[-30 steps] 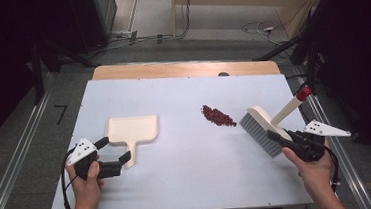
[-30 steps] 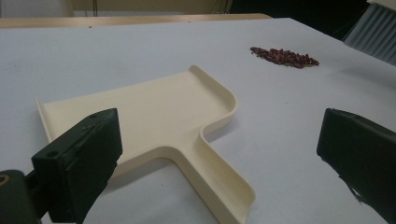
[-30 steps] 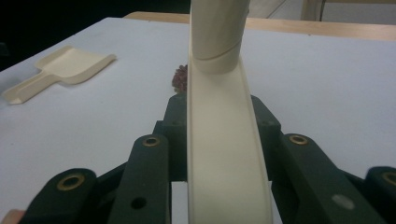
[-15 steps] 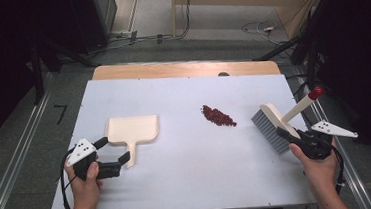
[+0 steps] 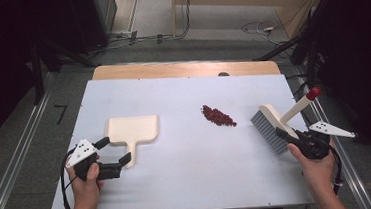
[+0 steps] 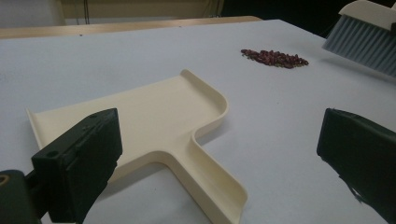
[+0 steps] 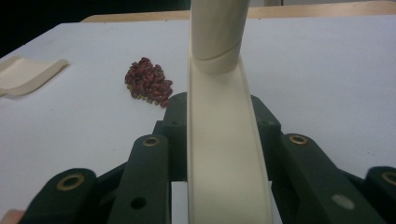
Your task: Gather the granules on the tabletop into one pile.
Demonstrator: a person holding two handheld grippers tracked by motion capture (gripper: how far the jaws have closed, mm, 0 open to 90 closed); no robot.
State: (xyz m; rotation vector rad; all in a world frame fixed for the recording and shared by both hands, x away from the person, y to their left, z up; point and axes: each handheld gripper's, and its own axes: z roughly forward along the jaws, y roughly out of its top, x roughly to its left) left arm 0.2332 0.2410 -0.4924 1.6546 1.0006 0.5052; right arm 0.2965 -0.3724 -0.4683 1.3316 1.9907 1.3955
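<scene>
Two grippers are on the white table [image 5: 180,185], one in each hand. The left gripper [image 5: 113,153] has its jaws wide apart and holds nothing; the handle of the cream dustpan [image 5: 131,131] lies flat on the table between them, with its flat pan just ahead of the jaws. The right gripper [image 5: 289,136] has its jaws closed tight on the body of the brush [image 5: 275,122], near the bristles. The brush is tilted, its grey bristles point down toward the table, and its handle with a red tip rises away behind the gripper. A small pile of dark red beans [image 5: 218,116] lies on the table ahead of this gripper, near the bristles and well apart from the dustpan.
</scene>
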